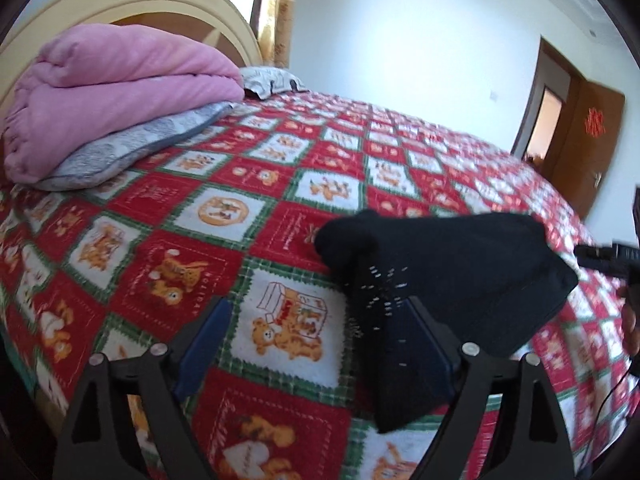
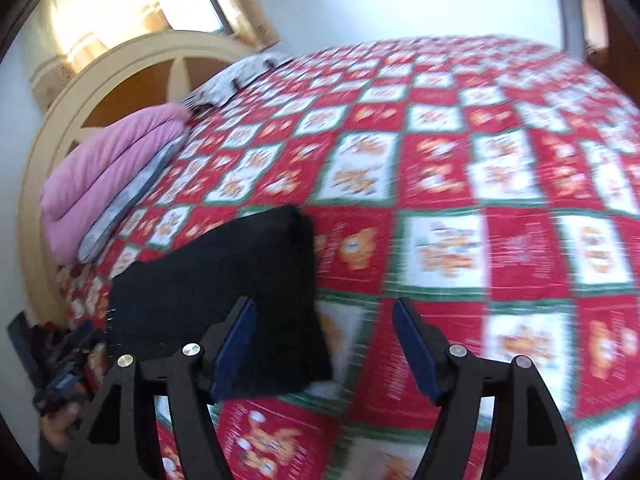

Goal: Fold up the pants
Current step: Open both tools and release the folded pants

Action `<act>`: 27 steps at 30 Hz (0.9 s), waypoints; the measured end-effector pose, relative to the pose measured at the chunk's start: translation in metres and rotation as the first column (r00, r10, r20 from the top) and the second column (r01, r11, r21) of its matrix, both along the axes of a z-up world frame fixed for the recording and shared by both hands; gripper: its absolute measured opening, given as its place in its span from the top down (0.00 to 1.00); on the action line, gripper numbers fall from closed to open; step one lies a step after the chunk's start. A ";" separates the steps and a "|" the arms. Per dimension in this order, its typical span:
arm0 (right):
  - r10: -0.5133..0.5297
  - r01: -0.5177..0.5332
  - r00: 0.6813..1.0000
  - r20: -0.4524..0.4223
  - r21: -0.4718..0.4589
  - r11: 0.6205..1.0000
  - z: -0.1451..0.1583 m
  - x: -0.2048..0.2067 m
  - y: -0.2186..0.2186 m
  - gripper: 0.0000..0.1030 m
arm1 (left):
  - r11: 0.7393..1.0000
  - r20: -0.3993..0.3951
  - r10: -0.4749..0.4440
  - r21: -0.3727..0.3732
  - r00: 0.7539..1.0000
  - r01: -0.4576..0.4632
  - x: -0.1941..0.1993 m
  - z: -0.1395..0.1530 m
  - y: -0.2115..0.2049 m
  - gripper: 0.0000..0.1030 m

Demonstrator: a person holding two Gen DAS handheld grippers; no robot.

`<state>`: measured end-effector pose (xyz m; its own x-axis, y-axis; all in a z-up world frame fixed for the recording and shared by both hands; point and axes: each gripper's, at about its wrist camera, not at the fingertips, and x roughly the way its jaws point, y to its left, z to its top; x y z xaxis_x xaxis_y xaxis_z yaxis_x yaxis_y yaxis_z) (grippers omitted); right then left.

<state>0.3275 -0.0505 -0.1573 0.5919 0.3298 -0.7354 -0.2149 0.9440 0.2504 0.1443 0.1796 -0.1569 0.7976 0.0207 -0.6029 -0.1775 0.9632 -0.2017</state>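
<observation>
The black pants (image 1: 452, 276) are seen lying in a folded bundle on a bed covered by a red, white and green checked quilt (image 1: 224, 208) printed with cartoon bears. In the left wrist view, the bundle is found to the right of centre, and one dark flap of it is draped over the right finger of the left gripper (image 1: 316, 344); the jaws are spread wide, with nothing pinched between the blue pads (image 1: 208, 340). In the right wrist view, the same pants (image 2: 224, 276) are shown at lower left, with the left finger of the right gripper (image 2: 324, 344) overlapping the edge of the cloth; whether the finger touches the fabric cannot be told through the blur. This gripper is likewise held apart, with only quilt (image 2: 440, 184) seen between its pads (image 2: 412, 344). At the head of the bed, a folded pink blanket (image 1: 116, 92) is stacked on a grey patterned pillow (image 1: 132, 148), and a second patterned pillow (image 1: 272, 82) is set beside it, against a cream curved headboard (image 1: 160, 4). A brown wooden door (image 1: 580, 144) is visible in the white wall beyond the far side of the bed. The right wrist view is smeared, so finer detail of the quilt there cannot be made out.
</observation>
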 end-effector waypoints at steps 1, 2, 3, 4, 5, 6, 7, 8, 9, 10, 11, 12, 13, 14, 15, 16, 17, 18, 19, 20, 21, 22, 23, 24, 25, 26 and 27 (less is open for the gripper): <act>-0.020 0.020 1.000 0.017 -0.009 1.000 0.006 -0.011 -0.005 0.30 | 1.000 0.009 0.002 -0.002 1.000 -0.002 -0.003 0.004 -0.002 0.13; -0.029 0.030 0.999 0.027 -0.010 1.000 0.011 -0.019 -0.010 0.30 | 1.000 0.019 0.004 -0.003 1.000 -0.004 -0.008 0.008 -0.005 0.13; -0.036 0.037 0.999 0.038 -0.013 0.999 0.015 -0.029 -0.013 0.30 | 1.000 0.032 0.004 -0.006 0.999 -0.004 -0.013 0.012 -0.008 0.13; -0.040 0.041 0.998 0.052 -0.018 0.999 0.020 -0.040 -0.016 0.30 | 1.000 0.046 0.002 -0.009 0.999 -0.001 -0.018 0.018 -0.012 0.13; -0.041 0.043 0.996 0.076 -0.026 0.999 0.025 -0.054 -0.018 0.30 | 1.000 0.056 -0.007 -0.008 0.998 0.007 -0.022 0.022 -0.016 0.13; -0.038 0.041 0.994 0.105 -0.029 0.999 0.030 -0.070 -0.020 0.30 | 1.000 0.066 -0.018 -0.003 0.998 0.018 -0.026 0.028 -0.021 0.13; -0.033 0.038 0.992 0.125 -0.031 0.999 0.034 -0.081 -0.021 0.30 | 1.000 0.079 -0.025 0.008 0.997 0.025 -0.031 0.035 -0.026 0.13; -0.023 0.028 0.988 0.150 -0.034 0.999 0.039 -0.097 -0.021 0.30 | 0.999 0.093 -0.031 0.015 0.995 0.030 -0.036 0.041 -0.030 0.13; -0.014 0.021 0.985 0.170 -0.037 0.999 0.042 -0.111 -0.020 0.30 | 0.999 0.109 -0.040 0.017 0.993 0.038 -0.042 0.047 -0.034 0.13; -0.012 0.020 0.982 0.191 -0.042 0.999 0.046 -0.126 -0.019 0.30 | 0.999 0.128 -0.053 0.013 0.990 0.051 -0.049 0.054 -0.038 0.13; -0.013 0.023 0.976 0.217 -0.047 0.999 0.050 -0.142 -0.018 0.29 | 0.998 0.141 -0.062 0.012 0.988 0.061 -0.054 0.059 -0.042 0.13; -0.011 0.023 0.971 0.238 -0.049 0.999 0.053 -0.155 -0.017 0.28 | 0.997 0.159 -0.073 0.013 0.985 0.072 -0.061 0.066 -0.046 0.12; -0.008 0.022 0.964 0.264 -0.049 0.999 0.057 -0.173 -0.017 0.28 | 0.997 0.174 -0.078 0.016 0.982 0.076 -0.067 0.070 -0.049 0.10; -0.010 0.024 0.960 0.281 -0.048 0.999 0.059 -0.183 -0.016 0.27 | 0.997 0.188 -0.082 0.021 0.979 0.079 -0.072 0.074 -0.052 0.09; -0.014 0.029 0.955 0.297 -0.044 0.999 0.061 -0.195 -0.016 0.27 | 0.996 0.206 -0.087 0.030 0.975 0.083 -0.078 0.079 -0.055 0.08; -0.024 0.035 0.950 0.313 -0.031 0.999 0.063 -0.208 -0.017 0.27 | 0.996 0.220 -0.092 0.038 0.971 0.085 -0.082 0.084 -0.059 0.08; -0.035 0.043 0.946 0.323 -0.020 0.999 0.065 -0.217 -0.019 0.27 | 0.995 0.235 -0.098 0.040 0.967 0.091 -0.085 0.090 -0.062 0.08; -0.042 0.049 0.943 0.330 -0.012 0.999 0.067 -0.223 -0.020 0.27 | 0.994 0.254 -0.107 0.040 0.961 0.100 -0.088 0.095 -0.066 0.08; -0.058 0.061 0.938 0.341 0.001 0.998 0.070 -0.231 -0.022 0.27 | 0.994 0.266 -0.112 0.044 0.958 0.104 -0.091 0.098 -0.069 0.08; -0.068 0.071 0.936 0.346 0.004 0.997 0.073 -0.234 -0.023 0.26 | 0.993 0.276 -0.119 0.053 0.954 0.108 -0.094 0.101 -0.072 0.08; -0.070 0.078 0.933 0.353 -0.008 0.997 0.080 -0.237 -0.023 0.26 | 0.992 0.286 -0.126 0.063 0.950 0.112 -0.099 0.104 -0.076 0.06; -0.071 0.085 0.927 0.368 -0.021 0.996 0.086 -0.241 -0.022 0.26 | 0.991 0.295 -0.129 0.069 0.947 0.113 -0.101 0.105 -0.079 0.05; -0.078 0.095 0.918 0.388 -0.026 0.995 0.090 -0.246 -0.022 0.26 | 0.990 0.305 -0.133 0.076 0.943 0.115 -0.104 0.106 -0.081 0.03; -0.082 0.103 0.907 0.412 -0.028 0.994 0.095 -0.251 -0.022 0.25 | 0.989 0.313 -0.139 0.081 0.940 0.120 -0.106 0.107 -0.083 0.02; -0.077 0.101 0.901 0.426 -0.032 0.994 0.098 -0.255 -0.022 0.22 | 0.989 0.317 -0.144 0.083 0.937 0.124 -0.107 0.108 -0.085 0.02; -0.073 0.098 0.899 0.432 -0.035 0.995 0.100 -0.256 -0.021 0.22 | 0.988 0.320 -0.149 0.086 0.936 0.128 -0.108 0.109 -0.087 0.02; -0.073 0.099 0.895 0.439 -0.037 0.994 0.102 -0.258 -0.021 0.21 | 0.987 0.320 -0.155 0.091 0.935 0.132 -0.107 0.109 -0.089 0.02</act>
